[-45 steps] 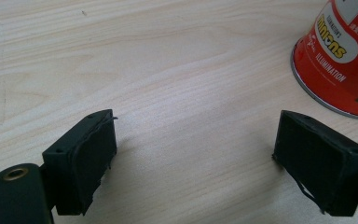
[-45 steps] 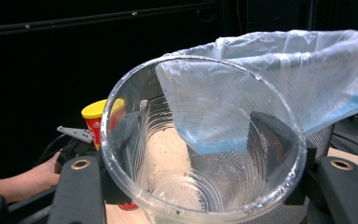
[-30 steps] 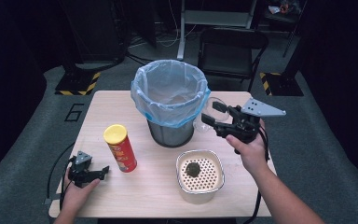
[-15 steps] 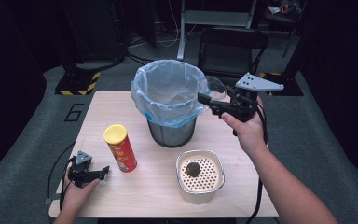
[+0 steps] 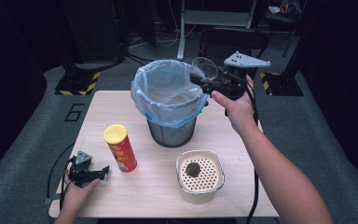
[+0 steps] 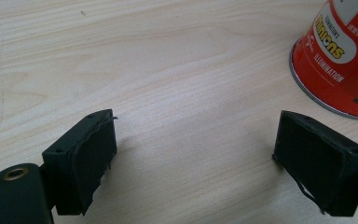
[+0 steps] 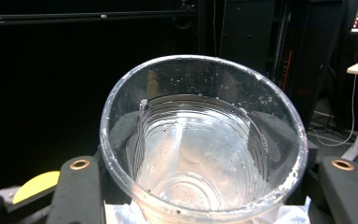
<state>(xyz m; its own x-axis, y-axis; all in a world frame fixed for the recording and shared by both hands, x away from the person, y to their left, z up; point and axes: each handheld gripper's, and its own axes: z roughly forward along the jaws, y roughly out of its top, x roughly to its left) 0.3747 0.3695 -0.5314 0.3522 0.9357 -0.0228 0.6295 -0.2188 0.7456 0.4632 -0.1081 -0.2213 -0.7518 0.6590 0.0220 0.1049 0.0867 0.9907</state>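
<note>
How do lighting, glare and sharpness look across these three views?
High view: lit wooden table, dark surroundings, slightly soft. Left gripper view: even light, sharp wood grain. Right gripper view: clear ribbed plastic cup glints against black background, with its near rim slightly blurred.

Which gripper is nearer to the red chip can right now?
Left. The left gripper rests on the table just beside the red chip can; the right gripper holds a clear cup past the bin.
</note>
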